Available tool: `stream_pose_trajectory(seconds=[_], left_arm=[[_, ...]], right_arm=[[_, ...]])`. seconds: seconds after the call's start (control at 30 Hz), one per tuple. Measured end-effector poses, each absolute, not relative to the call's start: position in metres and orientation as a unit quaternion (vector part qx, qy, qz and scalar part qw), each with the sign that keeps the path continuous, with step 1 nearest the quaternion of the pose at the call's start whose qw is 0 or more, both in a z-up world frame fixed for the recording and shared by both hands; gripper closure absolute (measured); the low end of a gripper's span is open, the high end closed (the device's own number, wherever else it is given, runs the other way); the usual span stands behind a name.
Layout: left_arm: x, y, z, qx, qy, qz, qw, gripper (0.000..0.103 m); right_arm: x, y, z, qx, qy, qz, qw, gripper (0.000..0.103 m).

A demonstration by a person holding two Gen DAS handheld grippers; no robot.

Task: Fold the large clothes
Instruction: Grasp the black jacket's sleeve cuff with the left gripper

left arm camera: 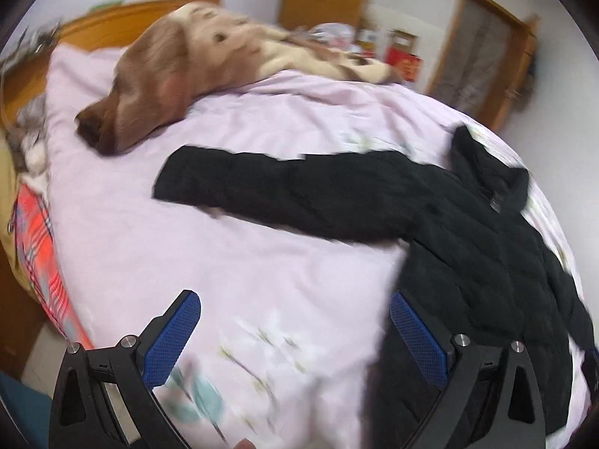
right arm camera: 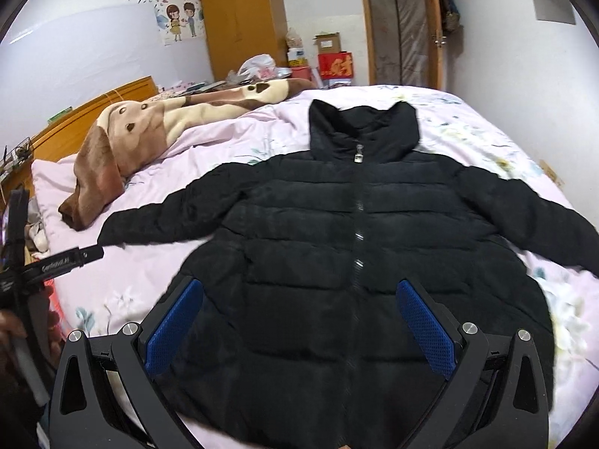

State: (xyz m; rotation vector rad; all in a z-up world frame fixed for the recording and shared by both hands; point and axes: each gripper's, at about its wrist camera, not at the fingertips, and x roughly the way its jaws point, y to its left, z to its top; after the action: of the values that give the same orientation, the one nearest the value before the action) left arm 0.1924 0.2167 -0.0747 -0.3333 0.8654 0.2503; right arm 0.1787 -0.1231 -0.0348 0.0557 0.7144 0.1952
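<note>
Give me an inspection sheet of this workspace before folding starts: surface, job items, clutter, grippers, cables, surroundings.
Surface: bed with a pale pink floral cover, lightly wrinkled.
Job's things: black puffer jacket lying front up, zipped, both sleeves spread out, hood flat at the top; not yet folded.
Clutter: brown and cream dog-print blanket bunched near the headboard.
Grippers: left hand-held gripper open over the bed beside the jacket's hem; right hand-held gripper open above the jacket's lower front; neither holds anything.
Cables: nothing seen.
Surroundings: wooden wardrobe, door, red box, wall stickers.
</note>
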Motion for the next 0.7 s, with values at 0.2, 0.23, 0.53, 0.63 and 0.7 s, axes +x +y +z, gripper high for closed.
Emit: stream_pose_trajectory(seconds=[0.2,0.23,0.53,0.63,0.7], left_arm=[[0.241,0.291,-0.107,-0.233,0.417,0.174,0.861,0.001],[0.249,0.301,-0.113,-0.241,0.420,0.177,0.857,0.001],[0.310,0.356,-0.159,-0.267,0.442,0.221,0.827,0.001],[0.331,0.366,-0.176,-0.277,0.459,0.221,0.815,0.001],[0.341,0.368,-0.184,-0.282,0.465,0.224,0.809,0.001]], right_arm=[[0.215,-0.084,-0.049,-0.008,0.350,0.131,0.928,0.000],[0.221,-0.076,-0.053,-0.016,0.354,0.135,0.925,0.000],[0.256,-0.034,-0.079,-0.047,0.376,0.166,0.910,0.000],[0.262,-0.022,-0.083,-0.059,0.376,0.174,0.908,0.000],[0.265,-0.016,-0.084,-0.065,0.375,0.180,0.907,0.000]])
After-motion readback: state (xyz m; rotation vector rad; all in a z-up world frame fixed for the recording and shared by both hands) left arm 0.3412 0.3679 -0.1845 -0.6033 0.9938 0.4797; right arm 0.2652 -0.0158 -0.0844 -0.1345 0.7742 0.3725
